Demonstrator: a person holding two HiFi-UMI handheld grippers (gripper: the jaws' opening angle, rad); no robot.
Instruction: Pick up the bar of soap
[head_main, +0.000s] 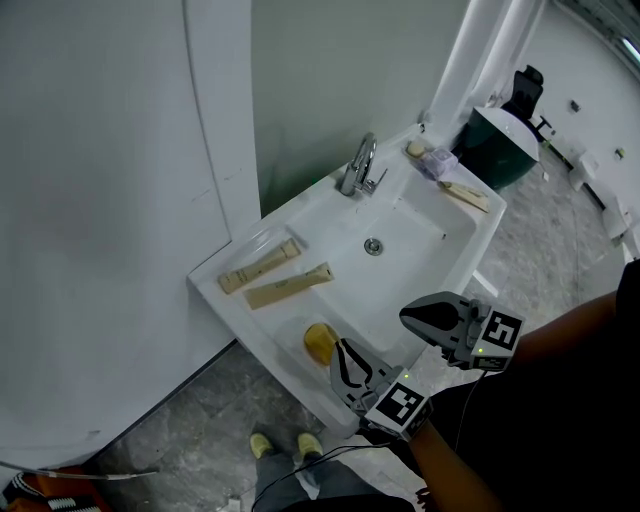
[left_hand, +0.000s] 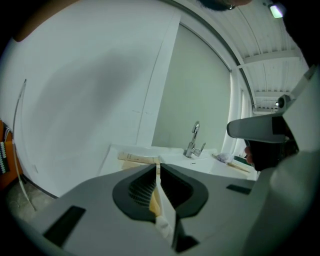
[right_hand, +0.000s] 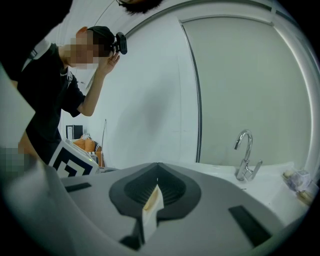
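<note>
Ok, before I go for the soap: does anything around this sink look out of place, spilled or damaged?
Nothing looks spilled or broken. The yellow soap bar lies loose, with no dish, at the near corner of the sink. Two tan tubes lie flat on its left ledge. Slightly untidy, nothing more.

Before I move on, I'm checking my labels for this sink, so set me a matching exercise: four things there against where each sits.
Things:
1. yellow soap bar
2. faucet
3. drain
4. beige tubes

Places:
A. bottom of the basin
B. back rim, against the wall
C. near corner, just ahead of the shut left claw
D. side by side along the left rim

Pairs: 1-C, 2-B, 3-A, 4-D
</note>
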